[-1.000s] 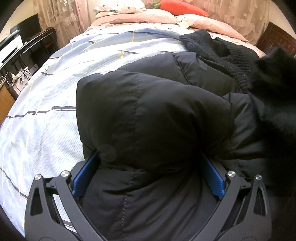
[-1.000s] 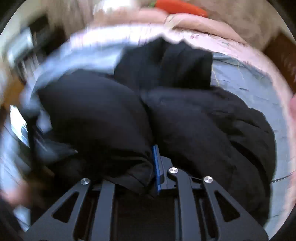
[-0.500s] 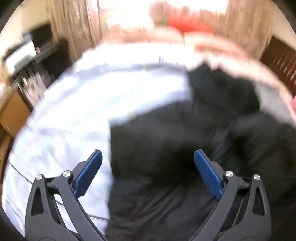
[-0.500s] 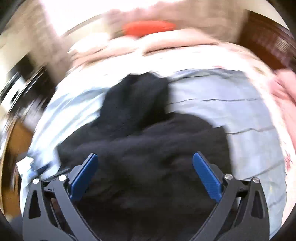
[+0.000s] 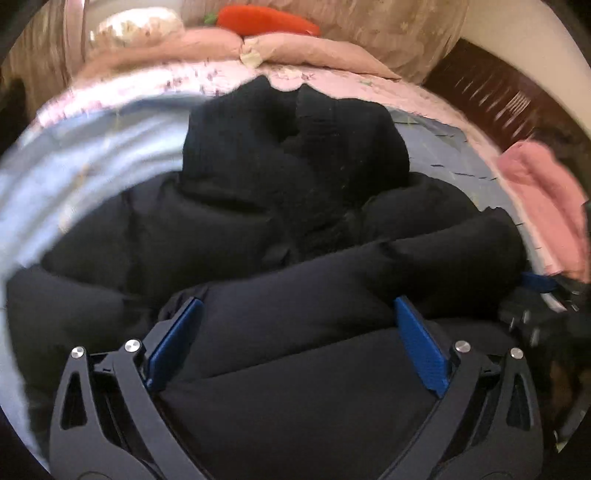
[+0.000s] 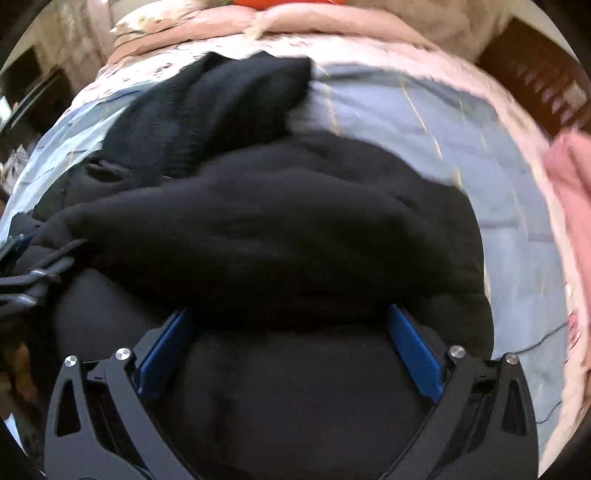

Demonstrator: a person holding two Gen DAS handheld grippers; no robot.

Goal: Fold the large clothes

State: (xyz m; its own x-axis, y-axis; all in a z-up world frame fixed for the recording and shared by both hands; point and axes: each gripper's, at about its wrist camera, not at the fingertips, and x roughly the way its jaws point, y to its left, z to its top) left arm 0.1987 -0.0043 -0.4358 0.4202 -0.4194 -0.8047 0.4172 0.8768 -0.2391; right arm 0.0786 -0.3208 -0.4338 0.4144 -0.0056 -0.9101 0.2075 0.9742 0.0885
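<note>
Black puffer jacket (image 5: 295, 295) lies crosswise, long axis left-right.

Puffer jacket (image 5: 295, 332) covers bedsheet (image 5: 74, 177); headboard (image 5: 498, 96) blurred.

Lying across head of bed (image 5: 92, 155): pink quilt (image 5: 314, 55), red carrot-shaped cushion (image 5: 266, 20), floral pillow (image 5: 136, 22). Hanging behind: patterned curtain (image 5: 399, 26). Resting at right edge: pink cloth (image 5: 546, 206).
</note>
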